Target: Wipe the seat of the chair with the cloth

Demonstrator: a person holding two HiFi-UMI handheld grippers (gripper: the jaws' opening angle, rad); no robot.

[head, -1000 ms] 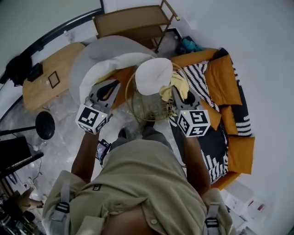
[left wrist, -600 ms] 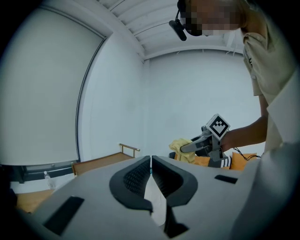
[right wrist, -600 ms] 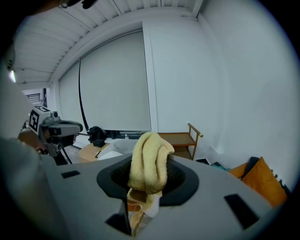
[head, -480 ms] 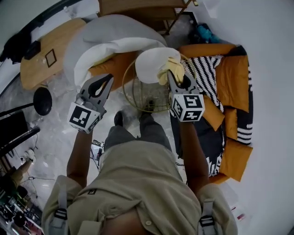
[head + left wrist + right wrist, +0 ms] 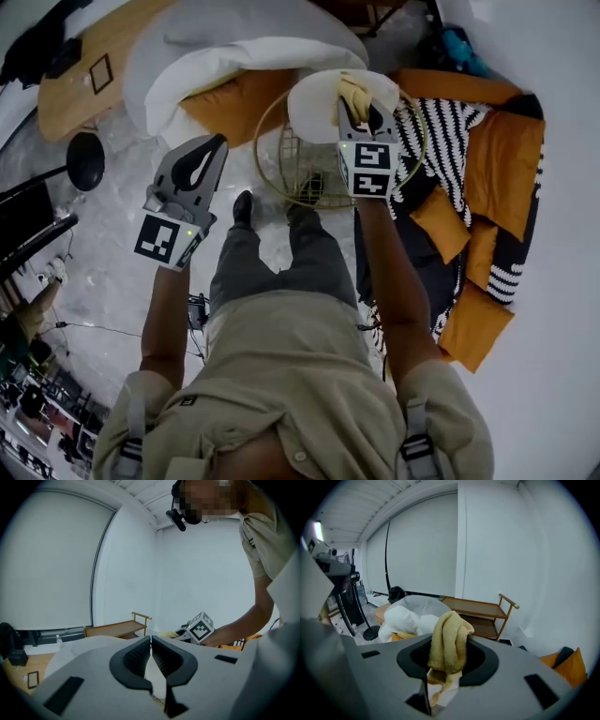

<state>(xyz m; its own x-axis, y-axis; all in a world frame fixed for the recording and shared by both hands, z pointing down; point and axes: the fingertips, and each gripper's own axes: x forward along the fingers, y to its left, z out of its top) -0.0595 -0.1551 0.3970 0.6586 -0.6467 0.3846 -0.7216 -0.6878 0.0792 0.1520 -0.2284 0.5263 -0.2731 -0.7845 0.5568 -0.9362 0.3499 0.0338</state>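
Note:
The chair is a round gold wire frame (image 5: 272,178) with a white seat pad (image 5: 314,103), standing just ahead of my feet in the head view. My right gripper (image 5: 360,101) reaches over the pad's right part and is shut on a folded yellow cloth (image 5: 353,91). That cloth (image 5: 449,641) bulges up between the jaws in the right gripper view. Whether it touches the pad I cannot tell. My left gripper (image 5: 217,142) hangs left of the chair, above the floor. Its jaws (image 5: 150,641) are closed together with nothing in them.
A white and grey beanbag with an orange cushion (image 5: 225,56) lies behind the chair. Orange and striped cushions (image 5: 469,187) fill the right side. A wooden table (image 5: 94,66) and a black round stand (image 5: 84,161) are at the left. A wooden trolley (image 5: 483,611) stands by the wall.
My right gripper has carried the cloth forward, from the chair's rim to over the white seat pad. The left gripper has drawn away from the chair to the left.

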